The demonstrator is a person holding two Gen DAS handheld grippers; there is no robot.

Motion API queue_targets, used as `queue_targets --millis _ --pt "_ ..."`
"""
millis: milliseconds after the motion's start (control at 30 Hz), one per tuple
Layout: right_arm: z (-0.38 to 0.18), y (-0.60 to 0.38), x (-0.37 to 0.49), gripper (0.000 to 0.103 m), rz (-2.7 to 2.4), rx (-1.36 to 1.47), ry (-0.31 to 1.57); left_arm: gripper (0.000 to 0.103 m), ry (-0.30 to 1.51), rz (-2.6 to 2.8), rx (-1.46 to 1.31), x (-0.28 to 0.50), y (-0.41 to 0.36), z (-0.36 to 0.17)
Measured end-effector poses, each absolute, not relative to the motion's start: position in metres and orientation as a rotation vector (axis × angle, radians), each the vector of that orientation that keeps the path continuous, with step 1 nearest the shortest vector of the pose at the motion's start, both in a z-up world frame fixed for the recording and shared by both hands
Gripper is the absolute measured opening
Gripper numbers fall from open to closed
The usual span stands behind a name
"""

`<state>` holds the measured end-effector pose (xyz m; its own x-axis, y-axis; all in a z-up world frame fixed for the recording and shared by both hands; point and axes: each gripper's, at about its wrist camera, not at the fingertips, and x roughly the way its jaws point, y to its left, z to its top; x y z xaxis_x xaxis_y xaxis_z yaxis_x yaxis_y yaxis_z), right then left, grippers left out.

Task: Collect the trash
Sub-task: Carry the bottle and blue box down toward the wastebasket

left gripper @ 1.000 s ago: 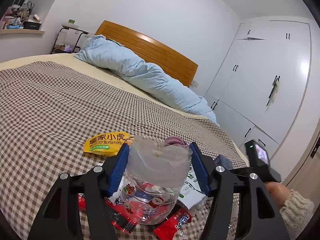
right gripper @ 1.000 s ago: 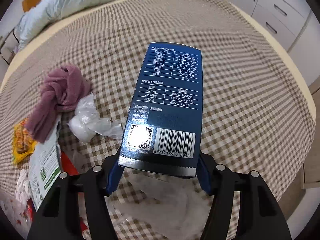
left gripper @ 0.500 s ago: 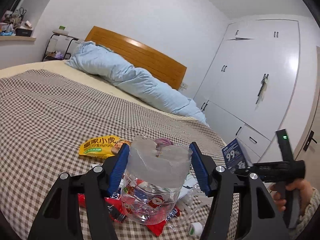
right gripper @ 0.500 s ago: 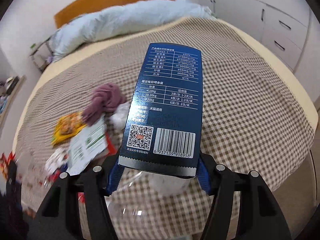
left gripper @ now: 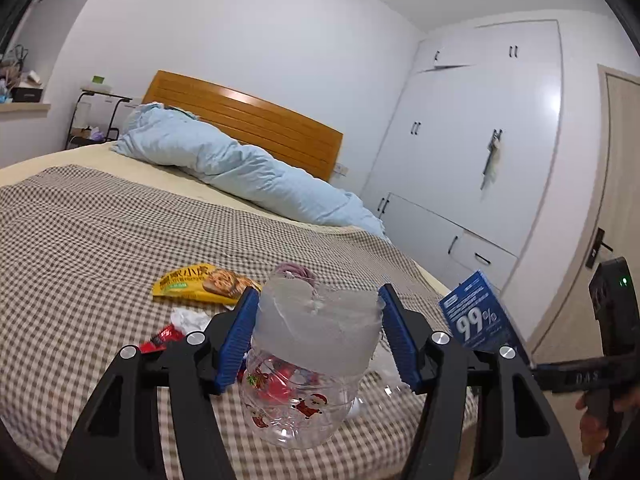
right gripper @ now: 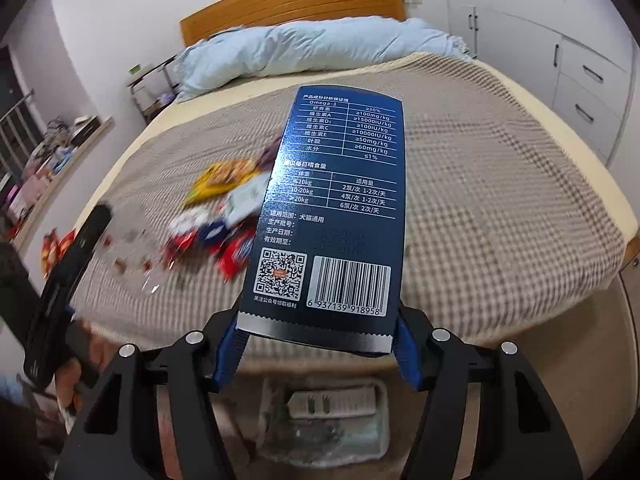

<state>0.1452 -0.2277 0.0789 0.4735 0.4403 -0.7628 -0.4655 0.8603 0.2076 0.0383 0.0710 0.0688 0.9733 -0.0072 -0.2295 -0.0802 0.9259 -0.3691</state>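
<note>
Left wrist view: left tool (left gripper: 316, 336) clamps a clear plastic jar (left gripper: 308, 364) with Santa prints, lifted above the checked bed cover (left gripper: 80, 248). Beyond it lie a yellow snack bag (left gripper: 200, 284), a red wrapper (left gripper: 164, 336) and a purple cloth (left gripper: 296, 270). At the right edge, the blue box (left gripper: 476, 316) sits in the other tool.

Right wrist view: right tool (right gripper: 316, 344) grips the blue box (right gripper: 332, 216) by its sides, held over the bed's foot, with a blurred litter pile (right gripper: 216, 216) on the cover and a bin (right gripper: 324, 420) below.
</note>
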Motion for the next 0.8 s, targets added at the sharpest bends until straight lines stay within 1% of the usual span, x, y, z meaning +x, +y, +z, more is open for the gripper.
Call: queue_targets --millis 200,433,567,800 --pt "0.061 -0.232 0.100 0.061 0.619 -0.049 0.967 0.059 0.253 0.019 -0.352 0.006 0.050 0.071" --pt "0.019 -0.234 0.053 0.061 0.677 -0.063 1.068 0.059 0.283 -0.005 -0.316 -0.028 0.029 0.069" --pt "-0.007 -0.229 0.035 0.061 0.679 -0.100 1.134 0.059 0.319 -0.021 -0.299 -0.040 0.017 0.060" --pt "-0.059 -0.226 0.006 0.061 0.667 -0.197 1.257 0.059 0.413 -0.038 -0.302 -0.056 0.003 0.025"
